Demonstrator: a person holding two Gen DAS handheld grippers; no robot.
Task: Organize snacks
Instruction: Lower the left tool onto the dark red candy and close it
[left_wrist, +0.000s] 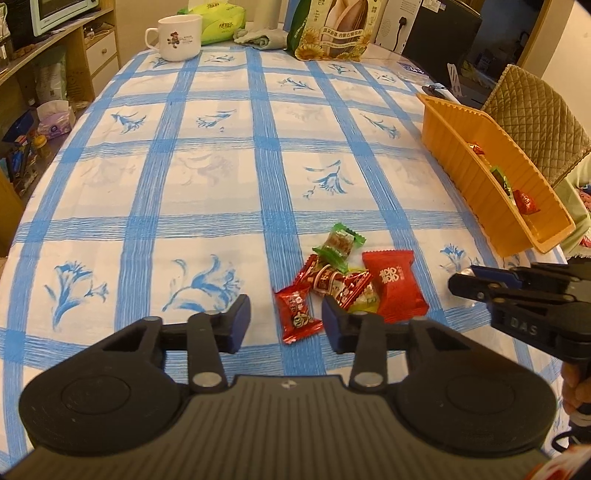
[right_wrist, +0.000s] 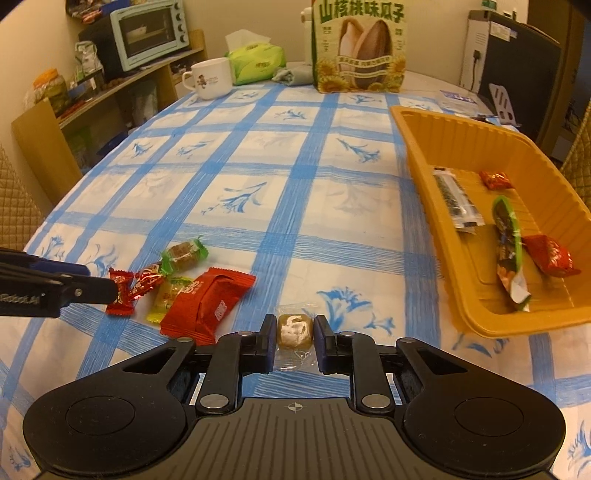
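Between the right gripper's (right_wrist: 294, 338) fingers, a clear-wrapped brown candy (right_wrist: 294, 329) is being clamped for the ribbed orange plastic tray (right_wrist: 424, 155), while the left gripper (left_wrist: 284, 325) is hovering, fingers apart, over remaining snacks.

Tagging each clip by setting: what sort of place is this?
Most likely a home dining room: a table under a blue-checked tablecloth, a toaster oven on a wooden shelf, and a quilted chair back.

Wide stretch of blue-checked cloth worktop (right_wrist: 258, 155) lies open mid-table; ribbed orange plastic tray (right_wrist: 417, 155) walls the right, the loose pile of wrapped candies (right_wrist: 184, 288) crowds the left.
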